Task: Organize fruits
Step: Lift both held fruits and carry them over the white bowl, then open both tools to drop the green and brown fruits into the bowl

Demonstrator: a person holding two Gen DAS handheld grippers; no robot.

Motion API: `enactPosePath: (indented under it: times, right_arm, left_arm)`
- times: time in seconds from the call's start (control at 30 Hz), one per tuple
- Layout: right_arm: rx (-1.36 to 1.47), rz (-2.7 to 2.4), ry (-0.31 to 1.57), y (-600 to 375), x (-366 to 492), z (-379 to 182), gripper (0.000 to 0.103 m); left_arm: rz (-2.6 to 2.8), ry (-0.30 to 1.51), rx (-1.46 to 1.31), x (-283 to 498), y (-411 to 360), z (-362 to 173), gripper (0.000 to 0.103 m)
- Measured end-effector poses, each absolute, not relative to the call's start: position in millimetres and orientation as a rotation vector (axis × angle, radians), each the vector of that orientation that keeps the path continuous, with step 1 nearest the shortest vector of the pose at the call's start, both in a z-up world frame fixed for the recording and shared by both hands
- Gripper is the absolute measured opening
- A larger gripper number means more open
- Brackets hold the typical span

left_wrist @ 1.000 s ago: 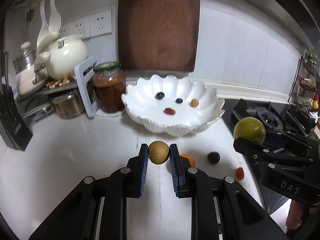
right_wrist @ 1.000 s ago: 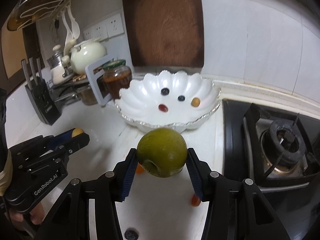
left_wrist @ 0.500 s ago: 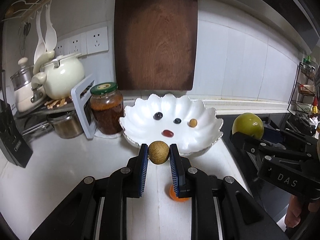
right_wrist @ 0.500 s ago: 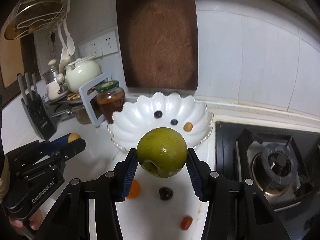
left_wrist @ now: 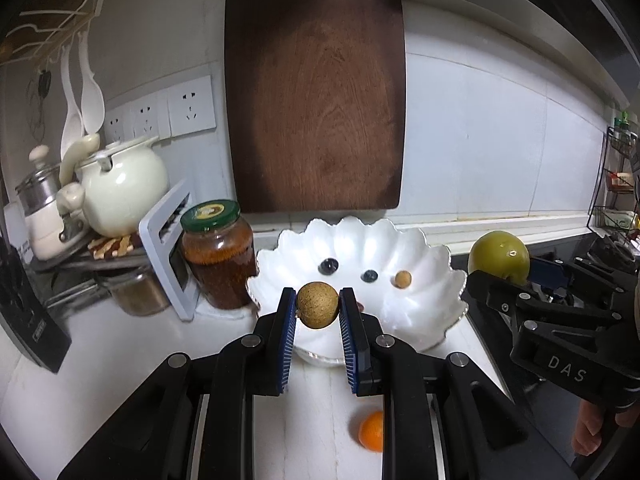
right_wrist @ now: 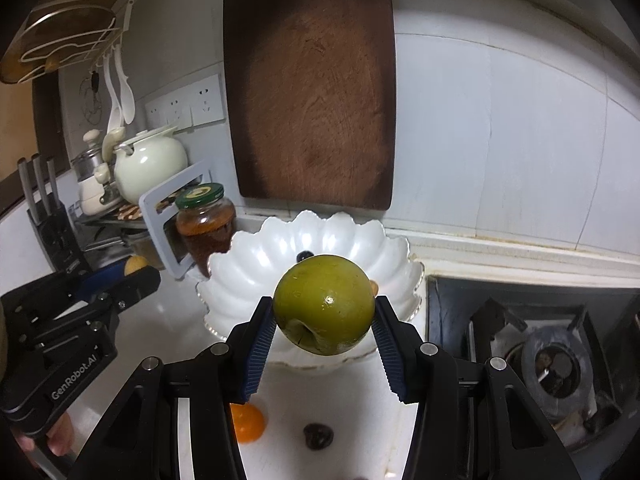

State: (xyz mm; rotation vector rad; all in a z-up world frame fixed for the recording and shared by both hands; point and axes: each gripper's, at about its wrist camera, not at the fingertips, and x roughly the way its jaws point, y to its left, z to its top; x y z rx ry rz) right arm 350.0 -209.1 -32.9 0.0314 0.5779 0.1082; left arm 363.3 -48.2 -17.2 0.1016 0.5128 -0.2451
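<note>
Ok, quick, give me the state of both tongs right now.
Left tongs: closed on the small brown round fruit.
Right tongs: closed on the green apple.

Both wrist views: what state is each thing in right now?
Left tongs: shut on the brown fruit, held in the air.
Right tongs: shut on the green apple, held in the air.
White bowl: upright, holding a few small fruits.
Jar: upright, lid on.
Orange fruit: loose on the counter.
Dark fruit: loose on the counter.
</note>
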Motion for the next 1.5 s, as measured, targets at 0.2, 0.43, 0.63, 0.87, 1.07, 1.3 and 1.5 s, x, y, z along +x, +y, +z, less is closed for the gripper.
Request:
enactPosePath:
  times: [0.2, 0.43, 0.63, 0.87, 1.07, 1.3, 1.5]
  right_arm:
    - [0.033, 0.102, 0.580, -210.1, 371.0, -32.8, 0.050]
    - [0.034, 0.093, 0.606, -210.6, 398.0, -38.0, 0.050]
    - [0.016, 0.085, 0.642, -210.2, 419.2, -49.5, 0.050]
    - [-0.002, 0.077, 0.695, -212.2, 441.1, -68.0, 0.050]
    - [0.001, 0.083, 0.763, -214.1, 454.8, -89.0, 0.050]
    - [0.002, 0.098, 0.833, -213.9, 464.7, -109.8, 0.050]
    - [0.011, 0.109, 0.873, -217.0, 470.6, -118.6, 0.051]
  left_arm:
    - [-0.245, 0.525, 0.095, 388.2, -47.0, -17.9, 0.022]
    - [-0.241, 0.568, 0.099, 421.6, -50.4, -28.8, 0.022]
    - [-0.230, 0.617, 0.109, 446.9, -53.5, -44.8, 0.022]
    - [-0.208, 0.675, 0.133, 470.7, -56.9, -65.8, 0.022]
    - [-0.211, 0.750, 0.139, 486.6, -64.4, -90.8, 0.022]
    - [-0.215, 0.829, 0.145, 497.4, -70.6, -112.7, 0.023]
    - [-0.202, 0.839, 0.160, 501.1, -71.6, -115.3, 0.027]
